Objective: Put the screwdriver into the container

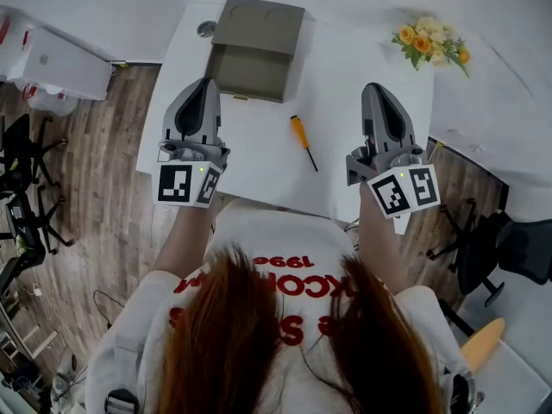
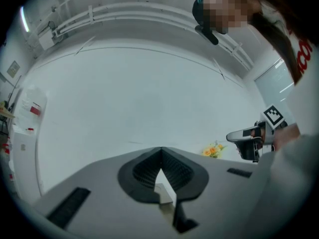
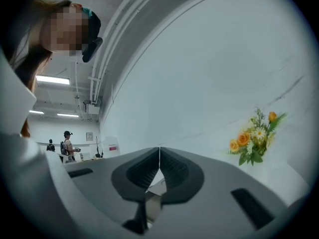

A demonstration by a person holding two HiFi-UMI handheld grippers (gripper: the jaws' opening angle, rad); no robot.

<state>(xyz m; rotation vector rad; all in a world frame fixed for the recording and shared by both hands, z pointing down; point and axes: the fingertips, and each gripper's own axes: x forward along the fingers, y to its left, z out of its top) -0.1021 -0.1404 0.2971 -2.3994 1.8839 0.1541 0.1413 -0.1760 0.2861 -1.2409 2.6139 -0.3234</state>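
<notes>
An orange-handled screwdriver (image 1: 303,141) with a dark shaft lies on the white table (image 1: 345,84), between my two grippers. Behind it, at the table's far edge, an olive-grey container (image 1: 252,60) stands with its lid tipped back. My left gripper (image 1: 205,86) hovers to the left of the container, jaws shut and holding nothing. My right gripper (image 1: 376,92) hangs to the right of the screwdriver, also shut and holding nothing. In both gripper views the jaws meet in a line, left gripper (image 2: 160,151) and right gripper (image 3: 159,151), and point up at a white wall.
A bunch of orange and white flowers (image 1: 431,43) lies at the table's far right corner, also seen as flowers (image 3: 255,137). A small round grey object (image 1: 206,29) sits left of the container. White appliances (image 1: 52,63) stand on the wood floor to the left, chairs at both sides.
</notes>
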